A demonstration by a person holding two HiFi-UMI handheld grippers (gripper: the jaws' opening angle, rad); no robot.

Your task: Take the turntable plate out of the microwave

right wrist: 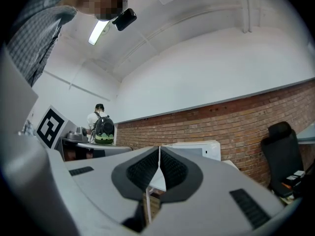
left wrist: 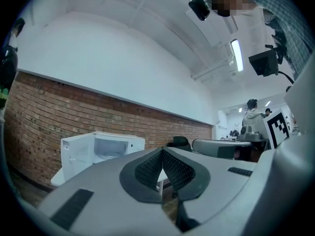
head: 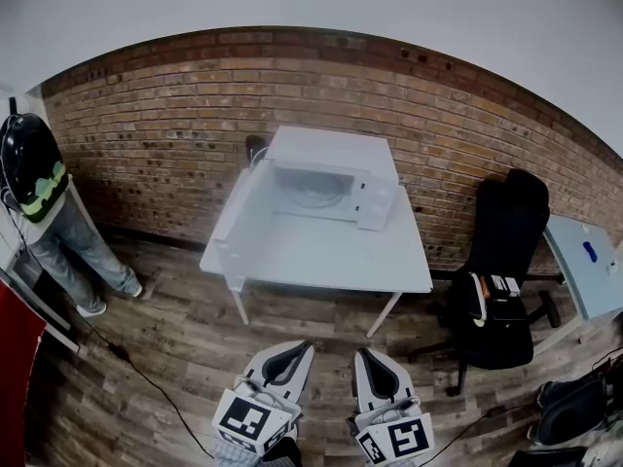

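Note:
A white microwave stands at the back of a white table, its door swung open to the left. Inside it lies the round glass turntable plate. Both grippers are low in the head view, over the wooden floor and well short of the table. My left gripper is shut with nothing in it, and my right gripper is shut and empty too. In the left gripper view the left gripper points level, with the open microwave off to its left. In the right gripper view the microwave shows just past the right gripper.
A black office chair with items on its seat stands right of the table. A person stands at the far left by the brick wall. A cable runs across the floor at the left. Another table is at the right edge.

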